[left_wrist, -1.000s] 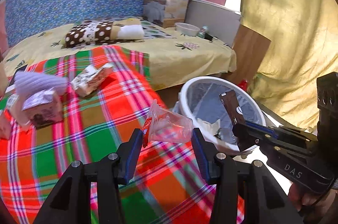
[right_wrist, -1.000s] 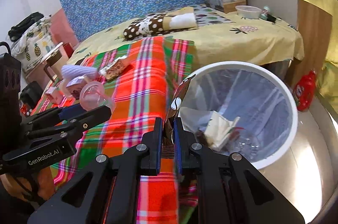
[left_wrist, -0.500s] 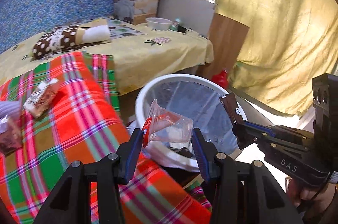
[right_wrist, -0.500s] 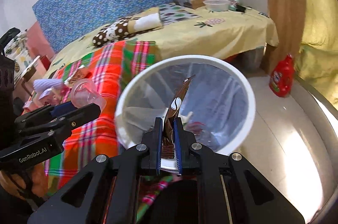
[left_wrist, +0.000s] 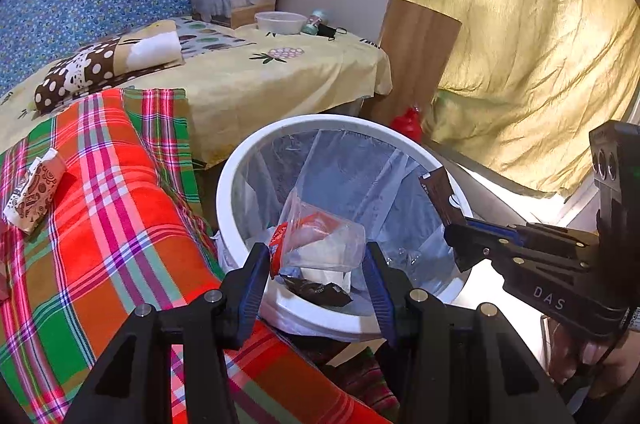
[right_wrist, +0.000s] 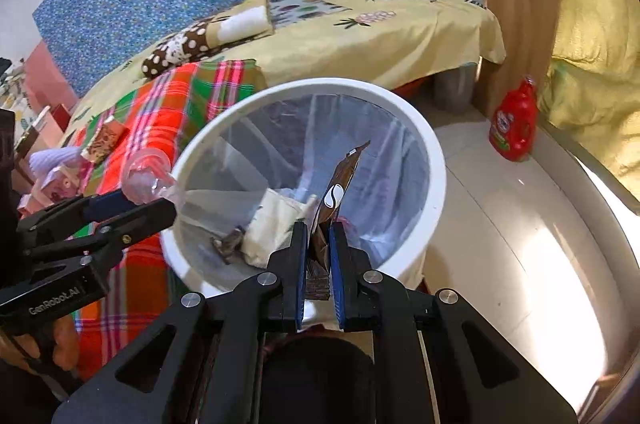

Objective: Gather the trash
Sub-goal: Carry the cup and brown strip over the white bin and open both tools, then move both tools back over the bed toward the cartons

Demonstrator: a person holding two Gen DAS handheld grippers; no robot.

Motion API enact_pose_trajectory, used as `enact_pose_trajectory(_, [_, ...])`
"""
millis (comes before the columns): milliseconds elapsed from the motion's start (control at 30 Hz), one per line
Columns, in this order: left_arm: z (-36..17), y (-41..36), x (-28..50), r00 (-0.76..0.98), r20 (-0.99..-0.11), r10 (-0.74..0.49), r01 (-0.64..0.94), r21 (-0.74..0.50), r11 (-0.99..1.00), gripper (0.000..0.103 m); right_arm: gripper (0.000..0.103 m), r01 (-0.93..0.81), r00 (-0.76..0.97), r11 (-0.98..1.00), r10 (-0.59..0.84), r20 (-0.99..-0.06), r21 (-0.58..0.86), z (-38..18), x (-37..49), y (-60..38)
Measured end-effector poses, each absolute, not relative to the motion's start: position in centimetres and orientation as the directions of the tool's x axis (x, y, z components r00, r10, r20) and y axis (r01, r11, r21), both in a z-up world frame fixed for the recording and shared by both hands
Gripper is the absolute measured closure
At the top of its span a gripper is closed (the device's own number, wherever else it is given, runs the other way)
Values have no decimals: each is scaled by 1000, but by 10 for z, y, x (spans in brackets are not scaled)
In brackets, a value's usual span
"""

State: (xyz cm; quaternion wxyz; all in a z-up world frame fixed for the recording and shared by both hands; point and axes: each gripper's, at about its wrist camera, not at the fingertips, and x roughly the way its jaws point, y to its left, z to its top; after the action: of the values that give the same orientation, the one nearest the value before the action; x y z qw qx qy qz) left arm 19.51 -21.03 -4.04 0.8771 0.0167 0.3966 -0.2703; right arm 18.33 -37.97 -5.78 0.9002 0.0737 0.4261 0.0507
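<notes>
My left gripper point(left_wrist: 316, 256) is shut on a clear plastic cup point(left_wrist: 320, 240) with a red label, held over the near rim of the white trash bin point(left_wrist: 240, 160). The cup also shows in the right wrist view point(right_wrist: 148, 176). My right gripper point(right_wrist: 319, 244) is shut on a brown wrapper point(right_wrist: 336, 192) that stands upright over the bin point(right_wrist: 436, 160); the wrapper shows in the left wrist view point(left_wrist: 442, 196) too. The bin has a clear liner and holds a crumpled white paper point(right_wrist: 276, 224) and dark scraps point(left_wrist: 316, 290).
A plaid blanket point(left_wrist: 120, 216) on the bed carries a patterned packet point(left_wrist: 34, 188); more packets lie at its far end point(right_wrist: 60, 180). A red detergent bottle point(right_wrist: 514, 128) stands on the floor by a wooden board point(right_wrist: 520, 24). A yellow curtain point(left_wrist: 520, 44) hangs right.
Both grippers moved from above the blanket to above the bin, still holding the cup and the wrapper. The bin now fills the middle of both views.
</notes>
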Motion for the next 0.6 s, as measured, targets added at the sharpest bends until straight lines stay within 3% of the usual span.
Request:
enact_pose_trajectory(167, [-41, -214, 199, 549, -703, -453, 487, -171, 856, 55, 72, -16, 638, 985, 142, -757, 172, -58, 183, -384])
enact_pose_trajectory(600, [-31, -188, 188, 585, -675, -450, 442, -199, 874, 54, 72, -74, 675, 977, 196, -712, 198, -43, 174, -371])
